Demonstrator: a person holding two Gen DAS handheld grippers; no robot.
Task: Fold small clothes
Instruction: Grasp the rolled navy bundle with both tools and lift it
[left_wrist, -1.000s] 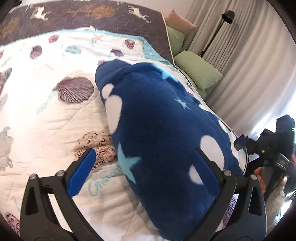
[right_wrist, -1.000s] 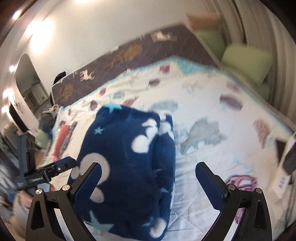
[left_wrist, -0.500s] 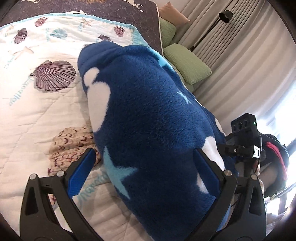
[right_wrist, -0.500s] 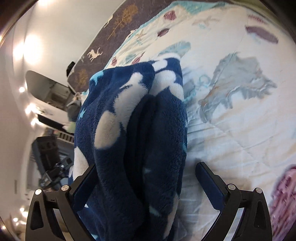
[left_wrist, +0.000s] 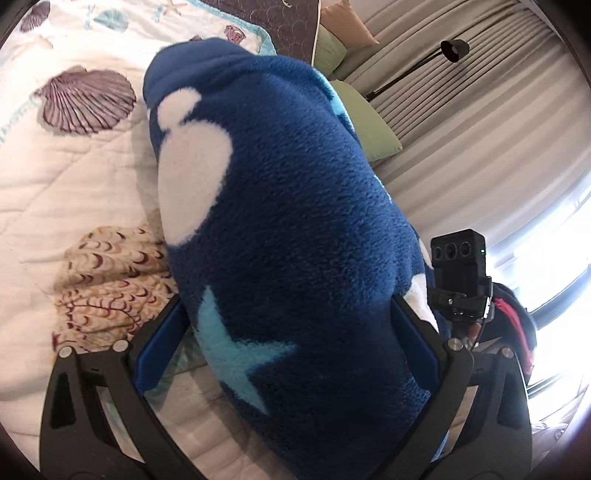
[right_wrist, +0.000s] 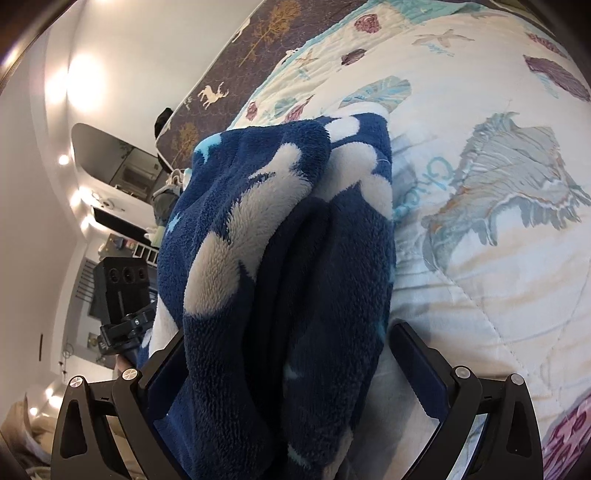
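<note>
Where it bulges on the shell-print quilt (left_wrist: 74, 177), one navy fleece garment (left_wrist: 295, 229) fills the gap between both grippers' fingers | left gripper (left_wrist: 288, 332) spread wide, fleece at 12 o'clock | right gripper (right_wrist: 284, 350) spread wide, folded layers between | 2 green pillows (left_wrist: 369, 122) at 1 o'clock

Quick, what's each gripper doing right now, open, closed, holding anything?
Left gripper: open, fingers straddling the blue fleece garment, not clamped.
Right gripper: open, fingers either side of the garment's folded edge, not clamped.
</note>
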